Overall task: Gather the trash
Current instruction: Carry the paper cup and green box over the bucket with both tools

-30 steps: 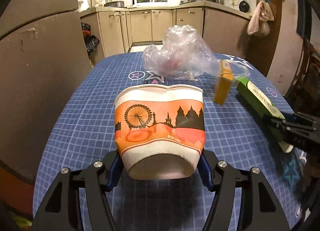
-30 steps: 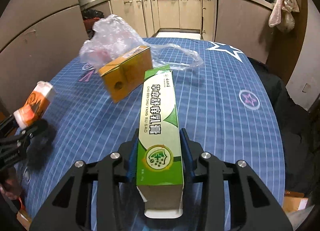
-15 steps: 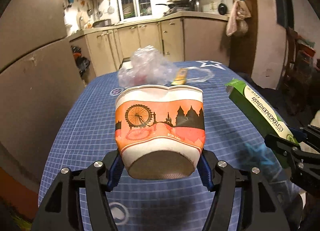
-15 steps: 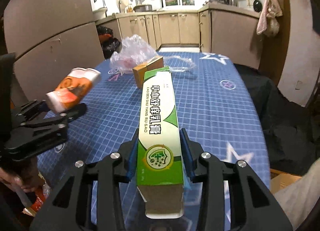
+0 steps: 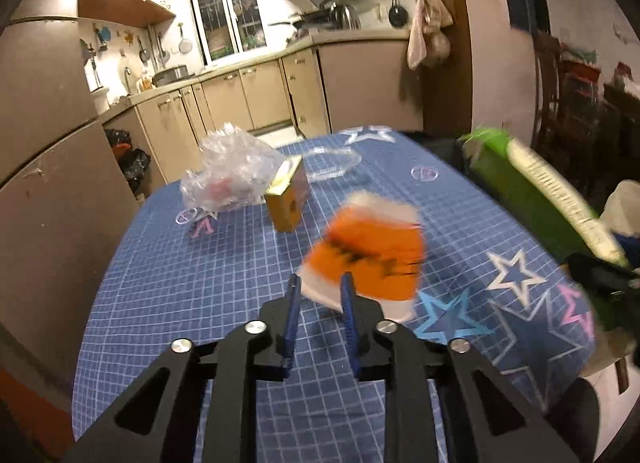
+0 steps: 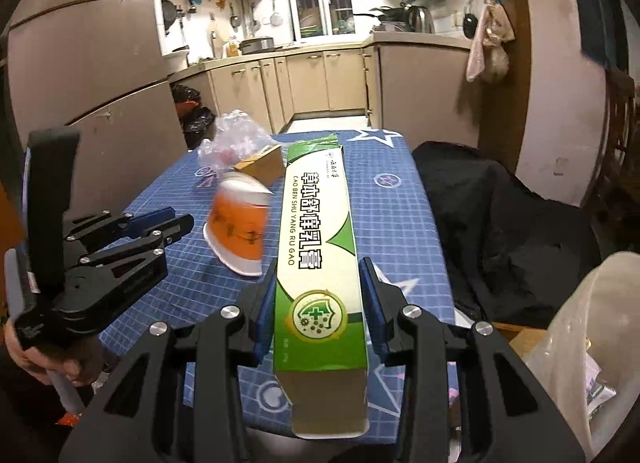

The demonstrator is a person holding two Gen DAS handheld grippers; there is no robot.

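Two pieces of trash matter here: the orange paper cup [image 5: 370,253] is blurred, loose ahead of the left gripper [image 5: 320,293], whose jaws are closing on nothing; it may roll off the blue surface [image 5: 192,287]; the green carton [image 6: 320,263], pinched in the right gripper [image 6: 320,295], overhangs far forward and could knock the yellow box [image 6: 260,163] or plastic bag [image 6: 236,139]
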